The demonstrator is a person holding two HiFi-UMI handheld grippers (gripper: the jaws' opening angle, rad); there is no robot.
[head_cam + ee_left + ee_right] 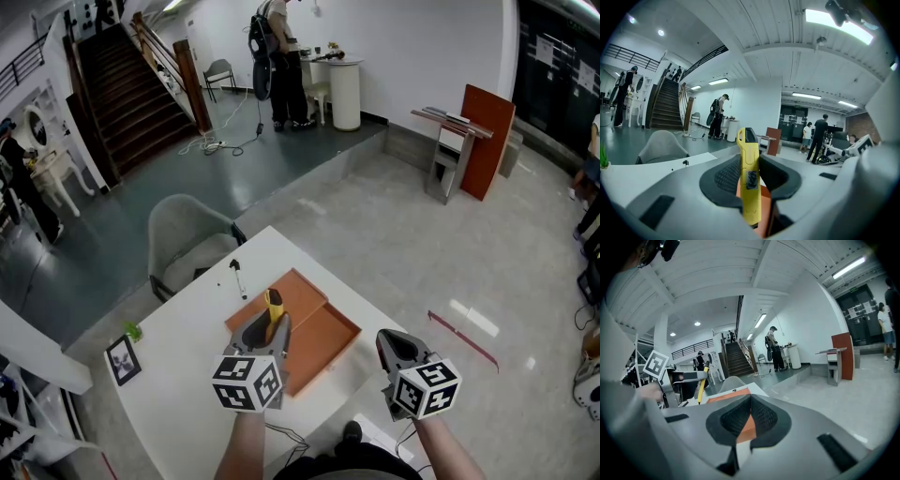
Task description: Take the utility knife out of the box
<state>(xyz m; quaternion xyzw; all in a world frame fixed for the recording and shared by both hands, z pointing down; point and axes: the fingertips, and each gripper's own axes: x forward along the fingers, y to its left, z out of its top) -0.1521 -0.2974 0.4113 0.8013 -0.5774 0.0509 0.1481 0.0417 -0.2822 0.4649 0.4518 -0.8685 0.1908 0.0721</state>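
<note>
A yellow utility knife (749, 180), a slim hard-plastic bar with a black tip and a small smudged dark label, stands upright. The dark, ribbed pads of the left tongs (752, 171) are clamped on it. The tongs hide its lower end, so whether it clears the box cannot be made out.

The head view shows the knife (273, 305) over the orange box (323, 342), which lies open as two flat, shallow rectangular halves side by side on the smooth white bench (187, 394). Which half is the lid is unclear.

At 3 o'clock from the box, by the bench's edge, the right tongs (401, 349) are closed on nothing. In their own view the pad tips (749, 401) meet, with orange showing through the slit below.

Only the right gripper view shows the knife side-on, as a thin yellow strip at 9 o'clock. Only the head view shows a small black pen (237, 275) at 11 o'clock from the box. A rounded grey chair (187, 234) stands beyond the pen.
</note>
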